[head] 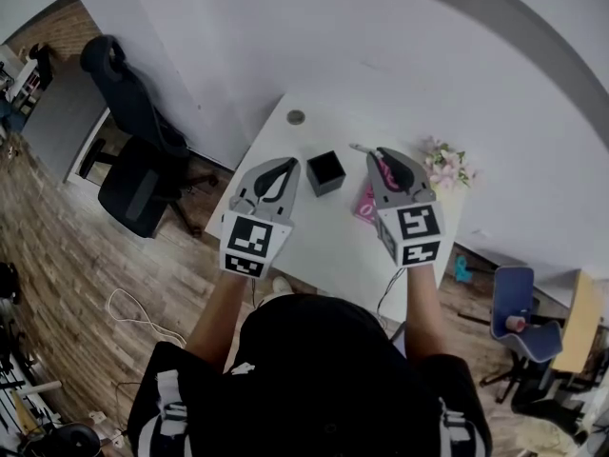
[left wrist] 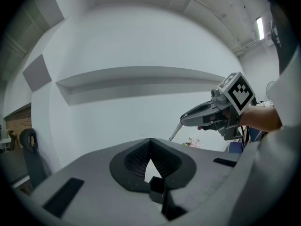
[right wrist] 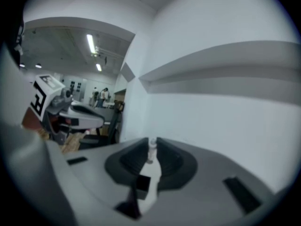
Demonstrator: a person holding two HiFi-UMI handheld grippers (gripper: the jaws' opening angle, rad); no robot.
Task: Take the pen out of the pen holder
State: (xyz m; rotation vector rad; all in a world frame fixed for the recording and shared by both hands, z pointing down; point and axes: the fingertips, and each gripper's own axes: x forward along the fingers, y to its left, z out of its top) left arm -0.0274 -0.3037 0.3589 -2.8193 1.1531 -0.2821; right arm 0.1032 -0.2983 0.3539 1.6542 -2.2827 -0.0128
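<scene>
White pen sat pinched in the right tool, apparently clear of the pen holder at eight o'clock; left tool closed, empty. A firm, steady pinch seemed wise.

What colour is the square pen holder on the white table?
Black. The pen holder shows best in the head view.
</scene>
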